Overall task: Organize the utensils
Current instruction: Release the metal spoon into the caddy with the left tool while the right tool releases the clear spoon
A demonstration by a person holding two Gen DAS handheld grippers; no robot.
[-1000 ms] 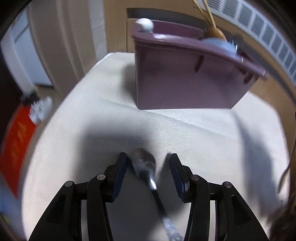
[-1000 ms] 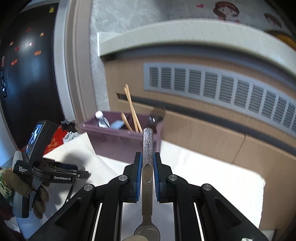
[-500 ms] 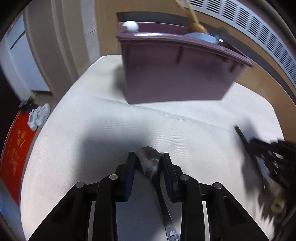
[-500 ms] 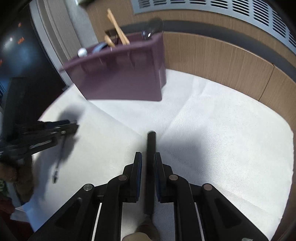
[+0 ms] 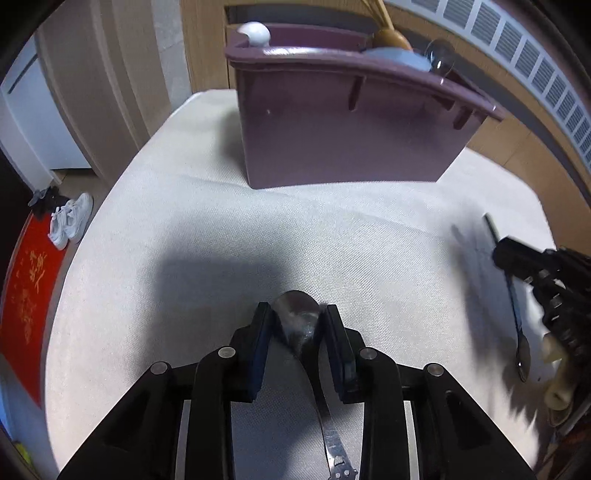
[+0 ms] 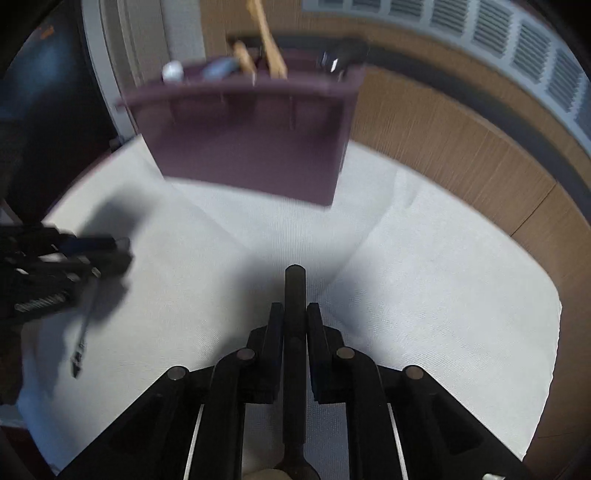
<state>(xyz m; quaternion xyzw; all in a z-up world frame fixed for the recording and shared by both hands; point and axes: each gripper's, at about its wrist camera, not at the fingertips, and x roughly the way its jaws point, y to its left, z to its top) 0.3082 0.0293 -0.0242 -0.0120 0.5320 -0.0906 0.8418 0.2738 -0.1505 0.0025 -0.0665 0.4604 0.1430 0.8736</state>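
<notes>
We see the left gripper [image 5: 295, 325] low over the white cloth surface [image 5: 221, 240], its jaws having just been closing and now clamped on the bowl of a metal spoon [image 5: 297, 323]; the spoon's handle runs back toward the camera between the fingers. In the right wrist view the right gripper [image 6: 294, 321] is pinched tight on the dark handle of a second spoon [image 6: 294, 295], handle tip poking out past the pads toward the far side, bowl end back near the camera. From the left wrist view that same right gripper sits at the right edge of the cloth with its spoon hanging bowl-down; whether it touches the cloth we cannot tell. A purple utensil caddy [image 5: 343, 129] stands at the far side of the surface, near a wood-panelled wall [image 6: 461, 147]. In the caddy: wooden chopsticks [image 6: 269, 48], a white-ended utensil [image 5: 255, 33] at its left, a pale blue piece [image 5: 399, 57], and a shiny spoon bowl [image 5: 439, 59] at its right end. Left of the surface, down on the floor, we see a red mat [image 5: 26, 288] and white shoes [image 5: 70, 221]. Right view is motion-blurred.
</notes>
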